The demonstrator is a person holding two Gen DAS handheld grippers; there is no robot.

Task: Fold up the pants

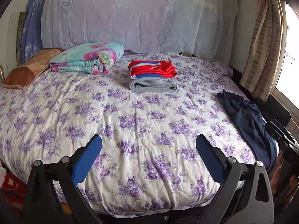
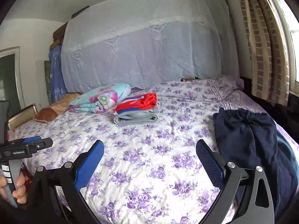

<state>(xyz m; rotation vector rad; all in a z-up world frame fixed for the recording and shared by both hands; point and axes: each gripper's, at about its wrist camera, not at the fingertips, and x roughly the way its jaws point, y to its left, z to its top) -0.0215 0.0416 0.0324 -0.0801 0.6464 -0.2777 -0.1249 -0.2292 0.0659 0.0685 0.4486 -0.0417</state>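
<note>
Right of the folded stack (image 1: 152,76), near the bed's (image 1: 130,123) edge, the navy pants (image 2: 248,140) lie crumpled, probably awaiting pickup; left gripper (image 1: 149,141) and right gripper (image 2: 149,146) hover wide apart, empty.

Both tools hang low side by side, fingers spread wide and gripping nothing: the left tool (image 1: 149,141) and the right tool (image 2: 149,147). A hand (image 2: 13,188) clasps the left tool's handle.

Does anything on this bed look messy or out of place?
Yes: the dark navy pants lie crumpled at the bed's right edge, partly hanging over it, while the red and grey clothes sit neatly folded in a stack.
</note>
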